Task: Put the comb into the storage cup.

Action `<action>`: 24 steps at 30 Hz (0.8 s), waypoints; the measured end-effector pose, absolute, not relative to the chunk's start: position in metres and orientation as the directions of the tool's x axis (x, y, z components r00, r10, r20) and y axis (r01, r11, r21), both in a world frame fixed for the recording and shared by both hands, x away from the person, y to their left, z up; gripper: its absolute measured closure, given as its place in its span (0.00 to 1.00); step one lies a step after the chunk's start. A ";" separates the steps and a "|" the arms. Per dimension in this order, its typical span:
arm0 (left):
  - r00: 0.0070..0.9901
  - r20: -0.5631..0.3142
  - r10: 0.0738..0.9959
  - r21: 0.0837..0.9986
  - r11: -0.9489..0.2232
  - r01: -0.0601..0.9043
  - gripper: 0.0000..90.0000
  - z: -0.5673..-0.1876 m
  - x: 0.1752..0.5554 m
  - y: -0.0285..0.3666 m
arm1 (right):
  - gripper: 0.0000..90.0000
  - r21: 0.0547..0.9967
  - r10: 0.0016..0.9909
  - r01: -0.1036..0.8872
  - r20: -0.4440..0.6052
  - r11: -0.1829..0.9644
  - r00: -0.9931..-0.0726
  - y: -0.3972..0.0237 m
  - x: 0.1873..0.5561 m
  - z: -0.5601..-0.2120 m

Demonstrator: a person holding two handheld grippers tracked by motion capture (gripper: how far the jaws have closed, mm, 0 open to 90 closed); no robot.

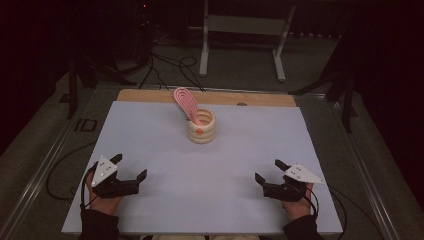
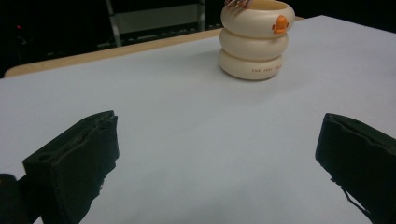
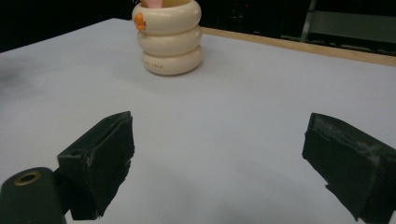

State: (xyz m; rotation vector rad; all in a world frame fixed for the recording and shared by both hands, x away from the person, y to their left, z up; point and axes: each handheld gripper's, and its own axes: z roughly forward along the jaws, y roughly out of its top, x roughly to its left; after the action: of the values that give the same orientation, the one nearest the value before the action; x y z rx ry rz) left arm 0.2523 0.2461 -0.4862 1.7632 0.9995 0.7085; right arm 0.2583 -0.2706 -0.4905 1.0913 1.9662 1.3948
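A cream ribbed cup (image 1: 201, 127) with a small orange mark stands upright toward the far middle of the white table (image 1: 150, 145). A pink slotted utensil (image 1: 185, 102) leans out of it to the far left. The cup also appears in the left gripper view (image 2: 256, 39) and the right gripper view (image 3: 169, 36). My left gripper (image 1: 131, 167) rests near the front left, open, nothing between its jaws (image 2: 217, 163). My right gripper (image 1: 269, 171) rests near the front right, open and empty too (image 3: 219, 163). Both are well short of the cup.
A wooden strip (image 1: 150, 96) runs along the table's far edge. Beyond it stand a white metal frame (image 1: 240, 35) and black cables (image 1: 170, 67) on the floor. Dark stands (image 1: 75, 80) flank the table's left and right sides.
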 end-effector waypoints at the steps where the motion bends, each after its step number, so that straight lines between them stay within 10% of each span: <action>1: 0.497 0.036 0.867 0.928 -0.213 0.306 0.01 -0.486 0.251 0.246 | 0.10 0.932 0.827 0.325 0.055 0.158 -0.560 -0.271 0.258 -0.490; 24: 0.476 0.000 0.879 0.936 -0.167 0.310 0.00 -0.492 0.248 0.257 | 0.10 0.946 0.830 0.292 0.046 0.143 -0.556 -0.276 0.257 -0.488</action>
State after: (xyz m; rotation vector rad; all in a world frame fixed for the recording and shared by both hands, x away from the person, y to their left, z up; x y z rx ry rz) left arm 0.2478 0.2575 -0.4921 1.7167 1.0228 0.7072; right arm 0.2571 -0.2762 -0.4876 1.0708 1.9277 1.4163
